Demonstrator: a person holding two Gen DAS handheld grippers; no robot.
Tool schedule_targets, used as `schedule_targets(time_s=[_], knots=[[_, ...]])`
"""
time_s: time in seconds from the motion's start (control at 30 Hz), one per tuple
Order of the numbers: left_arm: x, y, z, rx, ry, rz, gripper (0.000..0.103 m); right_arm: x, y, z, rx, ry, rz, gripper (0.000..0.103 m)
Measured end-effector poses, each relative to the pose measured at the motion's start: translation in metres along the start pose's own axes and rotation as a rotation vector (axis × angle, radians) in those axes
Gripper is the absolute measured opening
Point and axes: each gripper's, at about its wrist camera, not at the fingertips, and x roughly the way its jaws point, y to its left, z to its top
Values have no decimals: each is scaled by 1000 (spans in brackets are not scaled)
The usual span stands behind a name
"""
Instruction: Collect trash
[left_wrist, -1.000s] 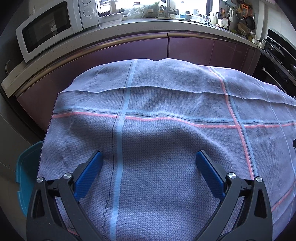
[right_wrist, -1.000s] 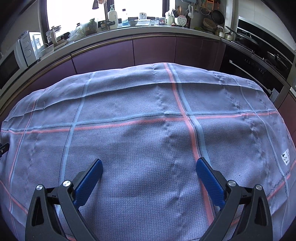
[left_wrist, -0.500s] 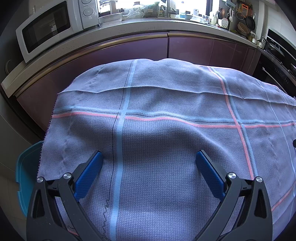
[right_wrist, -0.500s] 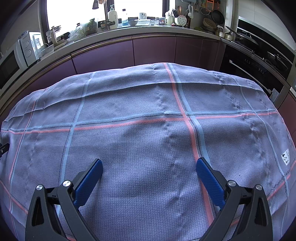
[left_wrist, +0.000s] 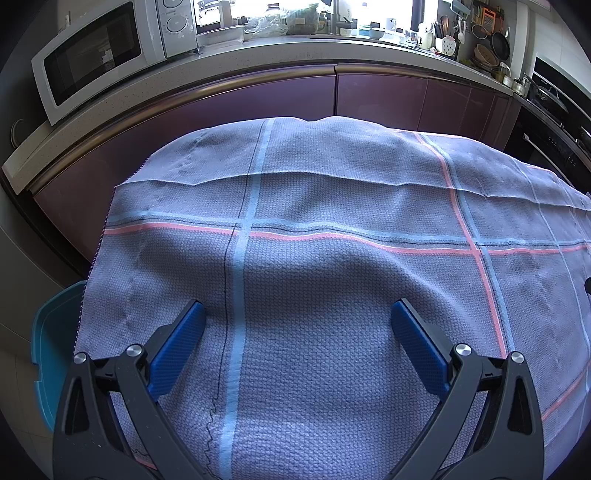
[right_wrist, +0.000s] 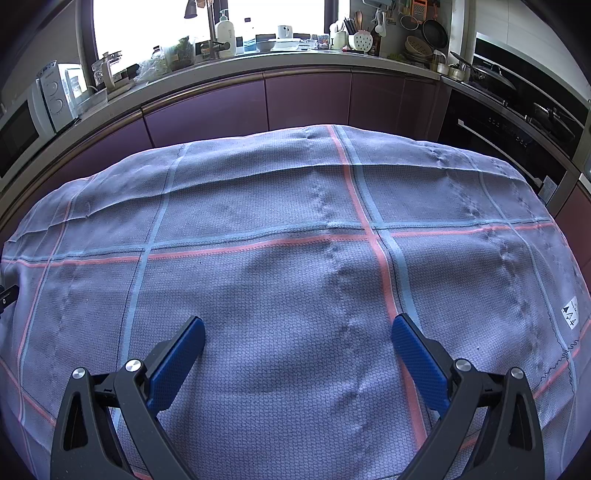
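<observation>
Both grippers, left gripper (left_wrist: 298, 312) and right gripper (right_wrist: 298, 326), hang with fingers spread wide and empty over a lilac checked cloth (left_wrist: 332, 280) (no trash shows on it). A teal bin (left_wrist: 51, 354) peeks out at its near left edge. Farther off, purple cabinets (right_wrist: 306, 99), then a microwave (left_wrist: 99, 51) on the far-left counter.

Cloth (left_wrist: 332, 295): covers its support entirely; what lies beneath cannot be told. Right and near edges cut off in the left wrist view; left and near edges cut off in the right wrist view.

Teal bin (left_wrist: 55, 354): mostly hidden behind the cloth's left edge; contents unseen.

Microwave (left_wrist: 99, 51): left side cut by the lens rim.

Counter items (right_wrist: 280, 37): bottles, cups, utensils, too small to sort.

Cloth label (right_wrist: 570, 314): print unreadable.

Dark object (right_wrist: 7, 295): cropped, unidentifiable.
</observation>
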Motion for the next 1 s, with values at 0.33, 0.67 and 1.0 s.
schedule_targets(time_s=[0.33,0.67,1.0], knots=[[0,0,-1,0,0,0,99,0,0,0,0,0,0,98],[0,0,-1,0,0,0,99,0,0,0,0,0,0,98],[0,0,-1,0,0,0,99,0,0,0,0,0,0,98]])
